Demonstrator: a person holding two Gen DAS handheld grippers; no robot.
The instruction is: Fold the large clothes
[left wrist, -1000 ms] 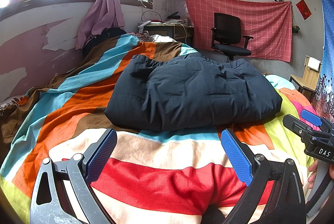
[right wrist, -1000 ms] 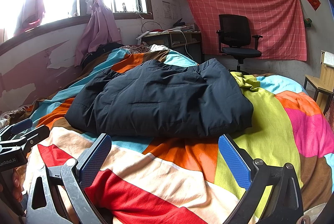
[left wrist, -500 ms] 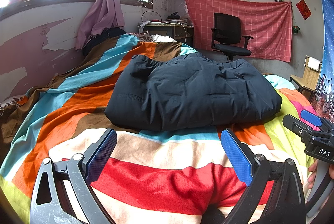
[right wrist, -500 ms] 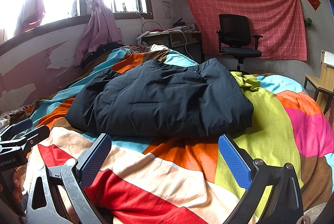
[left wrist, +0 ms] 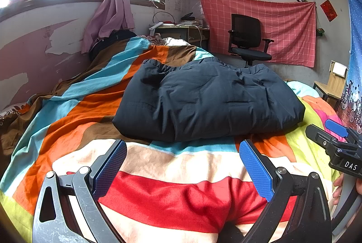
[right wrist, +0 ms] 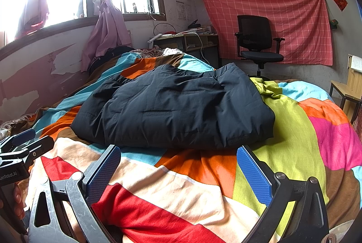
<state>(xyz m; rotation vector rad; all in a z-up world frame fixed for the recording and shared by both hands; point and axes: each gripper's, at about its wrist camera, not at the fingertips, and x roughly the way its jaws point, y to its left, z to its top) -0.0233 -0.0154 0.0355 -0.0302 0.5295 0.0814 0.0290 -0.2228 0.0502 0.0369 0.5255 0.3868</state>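
A dark navy padded jacket [left wrist: 208,100] lies folded into a thick bundle in the middle of the bed, on a bedspread [left wrist: 74,120] of bright colour blocks. My left gripper [left wrist: 183,145] hovers open just short of the jacket's near edge, nothing between its blue pads. In the right wrist view the same jacket [right wrist: 176,107] lies ahead, and my right gripper [right wrist: 178,150] is open and empty near its front edge. Each gripper shows at the edge of the other's view: the right one [left wrist: 330,132] and the left one [right wrist: 27,141].
A wall with peeling paint and a window with a pink curtain [left wrist: 110,14] runs along the bed's left side. Beyond the bed stand a desk [right wrist: 187,39], a black office chair [right wrist: 258,44] and a red checked cloth [left wrist: 271,23]. A wooden chair [right wrist: 350,86] stands at the right.
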